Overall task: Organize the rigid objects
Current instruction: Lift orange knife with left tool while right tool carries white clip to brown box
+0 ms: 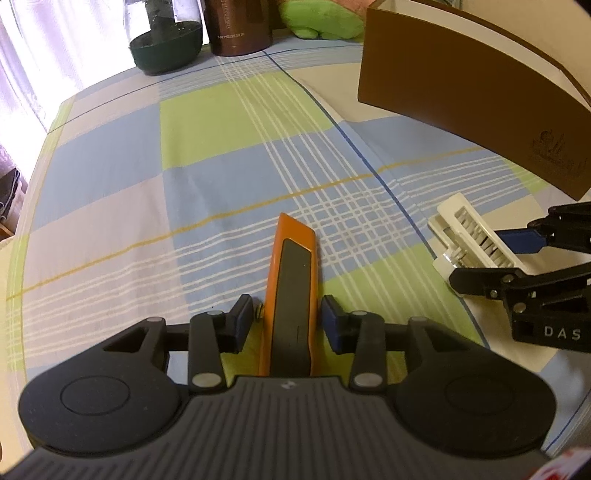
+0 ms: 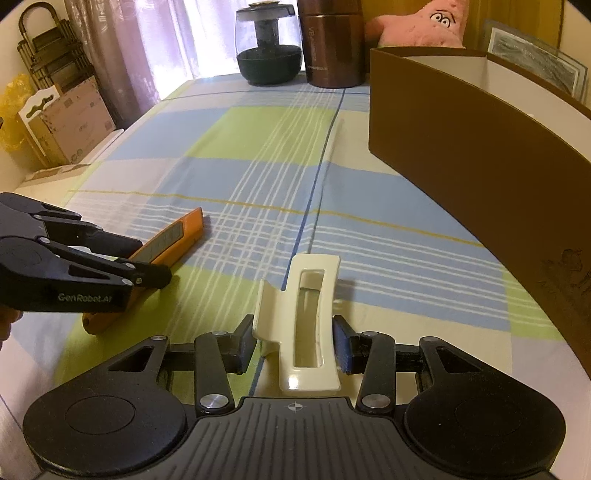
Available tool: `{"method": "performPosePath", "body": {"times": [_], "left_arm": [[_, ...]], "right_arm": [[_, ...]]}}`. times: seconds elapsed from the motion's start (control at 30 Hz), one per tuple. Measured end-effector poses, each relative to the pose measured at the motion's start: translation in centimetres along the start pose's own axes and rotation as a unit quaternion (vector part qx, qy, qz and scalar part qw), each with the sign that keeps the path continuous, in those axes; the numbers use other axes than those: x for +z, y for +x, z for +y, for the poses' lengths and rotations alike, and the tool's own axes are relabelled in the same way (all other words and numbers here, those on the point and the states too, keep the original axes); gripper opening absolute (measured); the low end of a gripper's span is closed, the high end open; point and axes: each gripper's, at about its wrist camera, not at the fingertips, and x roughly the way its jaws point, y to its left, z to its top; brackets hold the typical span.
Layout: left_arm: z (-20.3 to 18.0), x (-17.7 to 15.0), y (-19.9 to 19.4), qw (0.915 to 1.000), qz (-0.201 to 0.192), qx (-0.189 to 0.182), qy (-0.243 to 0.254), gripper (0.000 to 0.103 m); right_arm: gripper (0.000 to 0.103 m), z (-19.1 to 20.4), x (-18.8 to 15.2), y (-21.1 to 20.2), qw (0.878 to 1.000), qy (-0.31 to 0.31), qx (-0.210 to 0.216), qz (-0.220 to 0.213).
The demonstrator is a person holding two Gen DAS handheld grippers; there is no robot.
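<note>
On the checked cloth (image 2: 258,155) we count two task items, both lying on the fabric and neither yet stowed. Item one: an orange utility knife (image 1: 291,291) with a dark slider, lying lengthwise between the fingers of our left gripper (image 1: 289,320). A sliver of gap shows between the blue pad and the knife on at least the left side, so we read this gripper as spread narrowly around the knife, not pinching it. Item two: a cream plastic clip (image 2: 308,325) with a slotted window, sitting between the fingers of our right gripper (image 2: 295,345). The blue pads stand against both its flanks, so we read this one as pinching the clip, though the clip appears to rest on the cloth. In the left wrist view the same clip (image 1: 476,240) shows its toothed side, with the right gripper (image 1: 517,254) around it. Receptacle: a brown box (image 2: 480,147) with a white interior and a divider, standing open beyond and to the right of the clip. From here we cannot see any contents. At the far edge stand a glass jar with a dark base (image 2: 267,44), a brown flask (image 2: 332,44) and a pink plush (image 2: 424,26). Progress, as we judge it: early. Both items remain to be lifted and carried into the box.
</note>
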Motion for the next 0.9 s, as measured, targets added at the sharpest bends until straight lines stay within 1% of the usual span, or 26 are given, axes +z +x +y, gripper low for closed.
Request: {"method": "performPosePath", "body": {"times": [0.07,0.17,0.73,0.9], "left_arm": [[0.07,-0.16,-0.04,1.0000,-0.002,-0.002,-0.002,0.035],[-0.01,-0.19,-0.14,1.0000,0.001,-0.003,0.003,0.031],[-0.10,-0.18,-0.28,1.0000,-0.001,0.007,0.002,0.030],[-0.31,-0.26,-0.49,1.0000,0.000,-0.005,0.001,0.030]], "right_arm": [[0.040,0.07,-0.02,0.03,1.000,0.000,-0.002,-0.001],[0.040,0.09,-0.06,0.13,1.000,-0.001,-0.004,0.000],[0.040,0.13,-0.23,0.08,1.000,-0.003,-0.006,-0.003],[0.040,-0.07,-0.24,-0.38,1.000,0.002,-0.005,-0.009]]}}
